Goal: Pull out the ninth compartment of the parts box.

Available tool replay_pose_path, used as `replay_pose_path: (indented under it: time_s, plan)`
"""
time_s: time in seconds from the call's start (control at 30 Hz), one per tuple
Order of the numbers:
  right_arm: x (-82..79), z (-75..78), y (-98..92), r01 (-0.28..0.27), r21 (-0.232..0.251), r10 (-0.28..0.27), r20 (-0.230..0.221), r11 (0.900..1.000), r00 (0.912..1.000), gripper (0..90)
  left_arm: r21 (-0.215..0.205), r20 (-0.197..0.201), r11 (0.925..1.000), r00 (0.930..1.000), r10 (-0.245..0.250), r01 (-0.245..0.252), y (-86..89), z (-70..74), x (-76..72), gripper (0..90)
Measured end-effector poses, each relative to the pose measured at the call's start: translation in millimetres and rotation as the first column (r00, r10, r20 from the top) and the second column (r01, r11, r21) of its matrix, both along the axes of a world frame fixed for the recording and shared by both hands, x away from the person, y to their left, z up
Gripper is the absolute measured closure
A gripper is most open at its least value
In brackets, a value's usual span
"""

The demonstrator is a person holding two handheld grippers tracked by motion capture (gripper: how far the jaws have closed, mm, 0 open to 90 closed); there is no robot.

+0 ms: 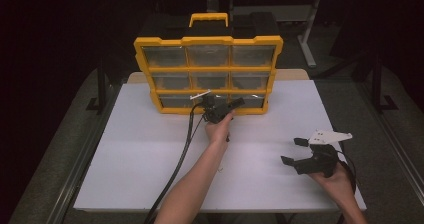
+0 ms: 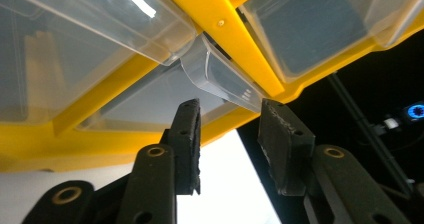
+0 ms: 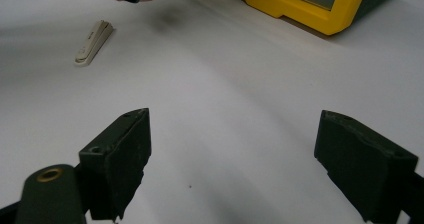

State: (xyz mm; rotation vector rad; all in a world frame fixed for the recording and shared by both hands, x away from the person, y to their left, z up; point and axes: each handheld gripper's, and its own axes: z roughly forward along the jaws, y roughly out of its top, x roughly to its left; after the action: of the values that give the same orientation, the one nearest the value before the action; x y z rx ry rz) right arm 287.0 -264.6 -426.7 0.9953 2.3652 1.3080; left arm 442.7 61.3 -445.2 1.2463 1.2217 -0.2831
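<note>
A yellow organizer (image 1: 207, 40) with clear plastic drawers stands upright at the back of the white table (image 1: 145, 154). My left gripper (image 1: 218, 103) is up against its bottom row, at the middle drawer. In the left gripper view the drawer's clear handle lip (image 2: 220, 76) sits just past the tips of my left gripper (image 2: 227, 109); the pads flank it with a gap and do not press on it. My right gripper (image 1: 293, 151) hovers low over the table at the right, jaws wide apart with nothing between them, as the right gripper view (image 3: 232, 129) also shows.
A small beige oblong piece (image 3: 92, 41) lies on the table near the left hand. The organizer's corner (image 3: 300, 6) sits far ahead of the right gripper. Dark floor and table legs surround the table; a black cable (image 1: 182, 154) trails from the left gripper.
</note>
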Motion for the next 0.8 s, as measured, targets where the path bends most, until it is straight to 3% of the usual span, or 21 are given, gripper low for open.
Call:
replay_pose_path:
  time_s: [0.23,0.53,0.8]
  plan:
    - [0.4,0.3,-1.7,0.001,0.007,-0.001,0.003,1.000,1.0000,14.1,-0.006,-0.006,0.9985,0.9985,0.054,-0.054,-5.7,-6.1,3.3,67.4]
    - [1.4,0.1,-1.7,0.000,0.010,0.000,0.005,1.000,1.0000,14.1,-0.023,0.020,0.9980,0.9981,0.058,-0.058,-10.0,-3.6,4.3,75.7]
    - [2.1,-0.9,-0.8,-0.003,0.001,0.003,0.002,1.000,1.0000,14.1,-0.044,0.003,0.9972,0.9982,0.060,-0.060,-10.2,-3.4,3.7,76.9]
